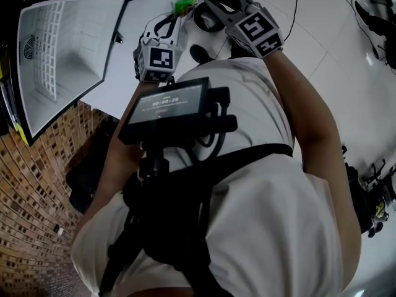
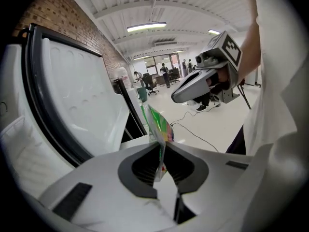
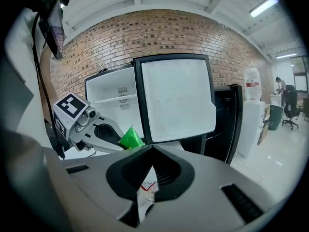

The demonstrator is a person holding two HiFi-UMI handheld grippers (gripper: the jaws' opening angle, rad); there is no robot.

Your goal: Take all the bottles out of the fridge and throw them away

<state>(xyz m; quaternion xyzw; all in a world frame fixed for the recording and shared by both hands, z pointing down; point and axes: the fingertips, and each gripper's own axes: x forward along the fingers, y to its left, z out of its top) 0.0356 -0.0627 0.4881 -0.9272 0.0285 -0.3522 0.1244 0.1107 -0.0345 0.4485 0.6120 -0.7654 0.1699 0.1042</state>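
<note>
No bottle shows in any view. My left gripper (image 2: 161, 142) is shut on a flat green packet (image 2: 159, 124) that sticks up from between its jaws. In the right gripper view the left gripper (image 3: 120, 140) and its green packet (image 3: 130, 137) show in front of the white fridge (image 3: 112, 100), whose door (image 3: 176, 98) stands wide open. My right gripper (image 3: 152, 148) is shut on a thin white packet with red print (image 3: 144, 193). In the head view both grippers are held out side by side over the floor, the left gripper (image 1: 177, 14) beside the right gripper (image 1: 201, 8).
A brick wall (image 3: 159, 33) runs behind the fridge. A black cabinet (image 3: 231, 124) and a water dispenser (image 3: 251, 108) stand to its right. Cables (image 2: 193, 129) lie on the white floor. People and office chairs (image 2: 152, 83) are far off in the room.
</note>
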